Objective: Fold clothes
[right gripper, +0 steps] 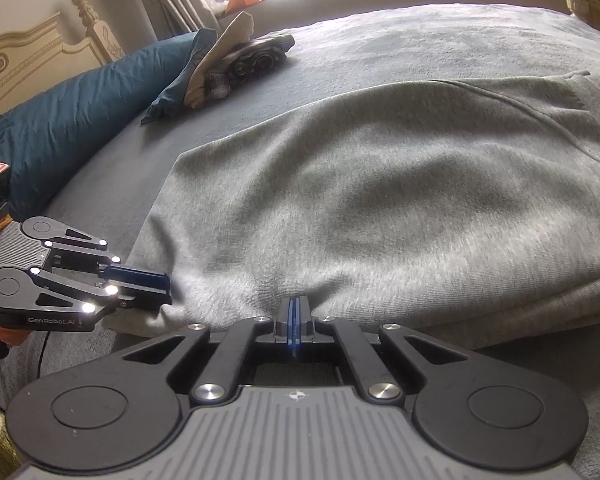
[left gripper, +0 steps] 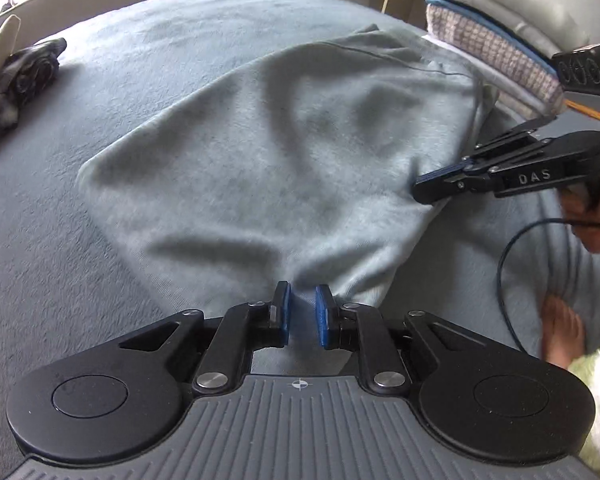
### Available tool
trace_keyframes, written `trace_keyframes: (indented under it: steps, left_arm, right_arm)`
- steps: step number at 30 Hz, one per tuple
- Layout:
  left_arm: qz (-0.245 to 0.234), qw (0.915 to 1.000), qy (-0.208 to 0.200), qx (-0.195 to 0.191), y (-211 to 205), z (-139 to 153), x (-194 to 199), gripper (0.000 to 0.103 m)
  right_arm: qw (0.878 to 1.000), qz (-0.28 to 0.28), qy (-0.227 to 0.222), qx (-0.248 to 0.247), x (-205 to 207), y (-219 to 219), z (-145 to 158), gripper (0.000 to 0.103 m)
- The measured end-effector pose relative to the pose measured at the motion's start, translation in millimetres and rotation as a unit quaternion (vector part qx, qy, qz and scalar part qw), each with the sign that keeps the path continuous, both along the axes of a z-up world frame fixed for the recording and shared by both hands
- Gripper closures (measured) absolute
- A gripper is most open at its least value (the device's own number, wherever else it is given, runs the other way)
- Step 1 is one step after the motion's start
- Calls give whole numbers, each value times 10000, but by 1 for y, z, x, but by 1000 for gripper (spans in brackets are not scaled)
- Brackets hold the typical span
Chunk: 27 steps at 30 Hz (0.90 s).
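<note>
The bed [right gripper: 380, 36] carries the grey sweatshirt [right gripper: 360, 200], spread flat with its long axis running away from both hands. Both hands sit at its near hem, side by side. The right gripper [right gripper: 295, 312] has its fingers pressed together, pinching the hem. The left gripper [left gripper: 302, 312] has its fingers slightly spread (cloth lies in the gap, but the pads seem not to press it), so the right looks readier to lift the hem toward the far end.

Grey sweatshirt [right gripper: 380, 184] on blue-grey bedspread [right gripper: 380, 36]; teal pillow [right gripper: 72, 120].
</note>
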<state>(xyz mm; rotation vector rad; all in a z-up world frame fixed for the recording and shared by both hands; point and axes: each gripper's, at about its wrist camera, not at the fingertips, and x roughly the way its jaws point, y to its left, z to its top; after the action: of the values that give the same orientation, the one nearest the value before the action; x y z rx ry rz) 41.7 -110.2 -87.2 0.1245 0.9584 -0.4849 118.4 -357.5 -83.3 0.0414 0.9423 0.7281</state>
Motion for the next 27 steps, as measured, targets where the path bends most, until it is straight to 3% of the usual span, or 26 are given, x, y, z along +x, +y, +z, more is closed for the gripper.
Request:
trace_keyframes:
  steps: [5,8,11,15,18,20,23,27]
  left_arm:
    - [132,9999,30,-59,14,-2,-19,89]
    - [176,9998,-83,-52,12,-2,-22,89]
    - [201,9996,-173,-77,13,-1,-24,90]
    - [219,9993,-218,-187,17,-1,-26,90]
    - [194,9992,-241,-234,19,0,-26,89]
    - [166,9990,-273,-303,21,2,-28,89]
    - [233,9977,-426,-481,31,13,-33,88]
    - [278,9939,-636,-862,45,30,-32,82]
  right_arm:
    - [10000,-25,51,-20,1,0,1,103]
    - [9995,179,-30,-278,2,8,11,103]
    - [9953,624,-470,-577,-5,23,34,103]
    - [9873,1430,-661,-198,-14,52,56,103]
    - [9798,1851,-561,-505,-21,76,34,103]
    - [9729,2056,-441,-965,-29,85,4,103]
    - [9618,2210,-869,-1362,-51,89,-13,103]
    - [9686,1982,-724,-1317,-49,89,-9,103]
